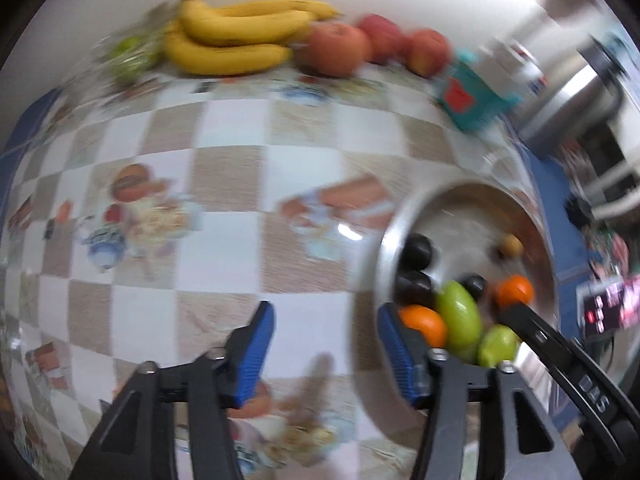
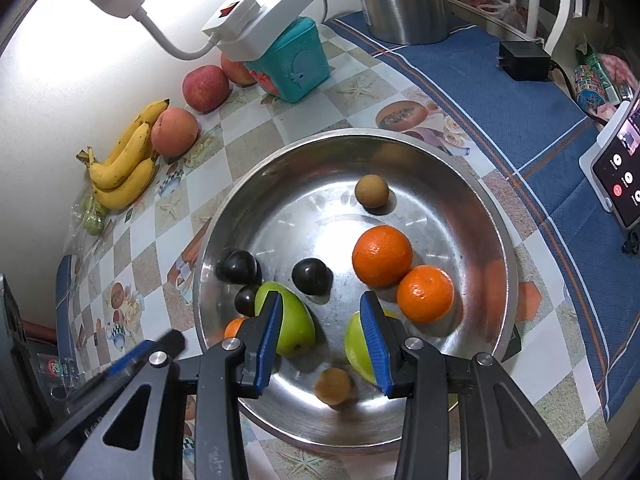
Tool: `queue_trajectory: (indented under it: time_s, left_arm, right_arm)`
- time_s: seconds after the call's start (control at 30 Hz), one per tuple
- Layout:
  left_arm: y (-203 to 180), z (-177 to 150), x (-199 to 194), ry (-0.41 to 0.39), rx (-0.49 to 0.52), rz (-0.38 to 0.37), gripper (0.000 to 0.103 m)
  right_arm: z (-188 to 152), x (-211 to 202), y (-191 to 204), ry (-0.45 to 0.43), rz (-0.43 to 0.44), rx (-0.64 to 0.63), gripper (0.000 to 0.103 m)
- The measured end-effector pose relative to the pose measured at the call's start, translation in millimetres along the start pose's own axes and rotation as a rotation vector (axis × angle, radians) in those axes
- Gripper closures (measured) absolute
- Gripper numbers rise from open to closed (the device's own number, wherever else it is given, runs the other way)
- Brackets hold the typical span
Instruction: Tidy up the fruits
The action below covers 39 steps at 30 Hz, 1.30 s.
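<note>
A steel bowl [image 2: 460,184] holds two oranges [image 2: 382,255], a third small orange [image 2: 234,327], two green mangoes [image 2: 294,326], three dark plums [image 2: 311,277] and two small brown fruits [image 2: 371,191]. My right gripper [image 2: 322,338] is open and empty above the bowl, over the brown fruit [image 2: 334,386] near the front. My left gripper [image 1: 326,354] is open and empty over the tablecloth, left of the bowl [image 1: 448,196]. Bananas [image 1: 236,36] and apples [image 1: 340,48] lie along the wall.
A teal box [image 2: 296,64] with a white power strip [image 2: 260,20] on it stands by the apples. A steel kettle [image 2: 404,0], a black charger [image 2: 524,60] and a phone [image 2: 620,168] sit on the blue cloth. A bag of green fruit [image 2: 94,216] lies by the bananas.
</note>
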<state>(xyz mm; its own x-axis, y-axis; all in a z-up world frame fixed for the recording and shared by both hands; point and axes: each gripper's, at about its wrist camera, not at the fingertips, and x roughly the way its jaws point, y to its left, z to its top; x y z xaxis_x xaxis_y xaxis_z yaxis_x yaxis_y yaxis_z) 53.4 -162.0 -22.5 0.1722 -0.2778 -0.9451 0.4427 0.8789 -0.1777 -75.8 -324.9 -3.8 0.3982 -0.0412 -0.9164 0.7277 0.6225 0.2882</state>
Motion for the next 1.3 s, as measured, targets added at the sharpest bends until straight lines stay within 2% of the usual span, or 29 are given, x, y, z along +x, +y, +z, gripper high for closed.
queue_trajectory:
  time_s: [0.13, 0.27, 0.5, 0.63, 0.7, 0.9, 0.97, 1.0, 1.3]
  left_arm:
    - [28, 6, -1, -0.019, -0.076, 0.064, 0.033]
    - [44, 7, 0, -0.020, -0.121, 0.081, 0.031]
    - [47, 9, -1, -0.033, -0.123, 0.104, 0.027]
    - [46, 9, 0, -0.036, -0.110, 0.137, 0.012]
    - [47, 10, 1, -0.037, -0.104, 0.152, 0.008]
    - [50, 10, 3, -0.042, -0.105, 0.179, 0.002]
    - [51, 10, 3, -0.044, -0.107, 0.182, 0.001]
    - [52, 10, 3, -0.045, -0.109, 0.186, 0.001]
    - [56, 9, 3, -0.057, -0.116, 0.218, 0.000]
  right_arm:
    - [-1, 0, 7, -0.001, -0.001, -0.027, 0.061]
    - [-3, 1, 18, 0.004, 0.000, -0.061, 0.061]
    - [-8, 6, 39, 0.015, -0.010, -0.131, 0.061]
    - [-9, 9, 45, 0.020, -0.029, -0.148, 0.037]
    - [-10, 12, 48, 0.031, -0.040, -0.158, 0.032]
    - [-13, 25, 53, 0.080, -0.085, -0.192, 0.031]
    - [-14, 27, 55, 0.082, -0.091, -0.206, 0.026]
    - [-15, 27, 55, 0.081, -0.091, -0.210, 0.018]
    - [-17, 24, 60, 0.036, -0.116, -0.244, 0.017]
